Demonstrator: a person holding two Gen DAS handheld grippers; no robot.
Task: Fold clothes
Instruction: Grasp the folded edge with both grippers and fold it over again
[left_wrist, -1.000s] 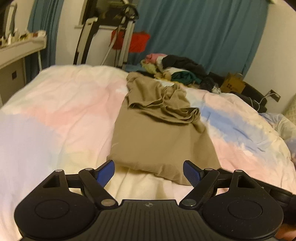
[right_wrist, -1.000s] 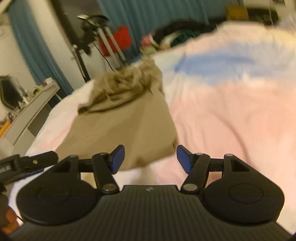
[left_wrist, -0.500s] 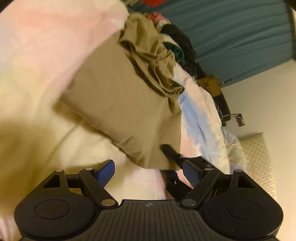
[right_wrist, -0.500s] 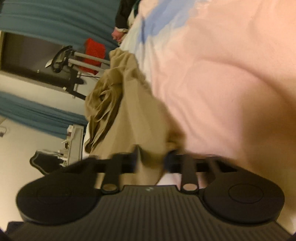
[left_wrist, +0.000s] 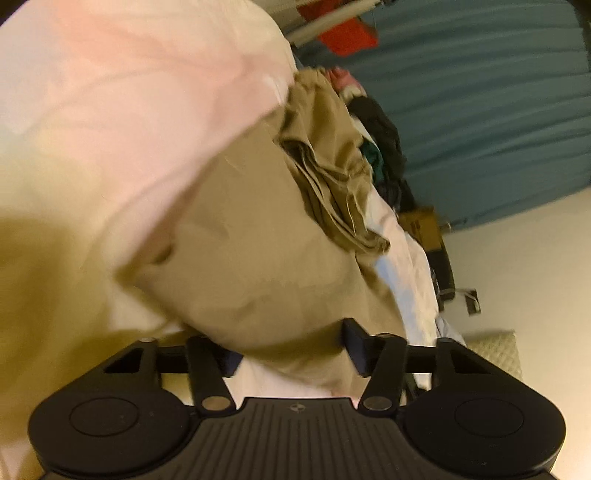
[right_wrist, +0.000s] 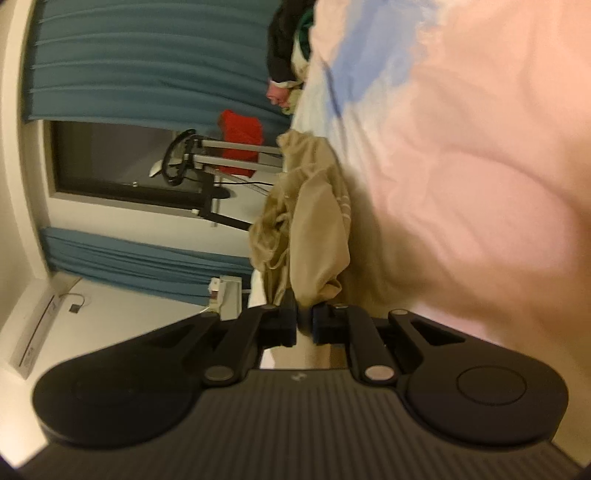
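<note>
A tan garment (left_wrist: 258, 258) lies on the pastel bedspread (left_wrist: 110, 110), its far end bunched in folds. My left gripper (left_wrist: 291, 350) is open, its jaws either side of the garment's near hem, which lies between them. In the right wrist view the same tan garment (right_wrist: 317, 229) hangs in a gathered fold. My right gripper (right_wrist: 304, 325) is shut on its near corner, the jaws nearly together with cloth pinched between. Both views are rolled sideways.
A pile of dark, green and pink clothes (left_wrist: 376, 140) sits at the bed's far end before a teal curtain (left_wrist: 480, 110). A metal stand with a red bag (right_wrist: 236, 147) stands by the window. A cardboard box (left_wrist: 421, 225) is beyond the bed.
Both grippers dropped to the garment's near edge and rolled sideways. My right gripper closed on the corner. My left gripper moved in so the hem lies between its open jaws.
</note>
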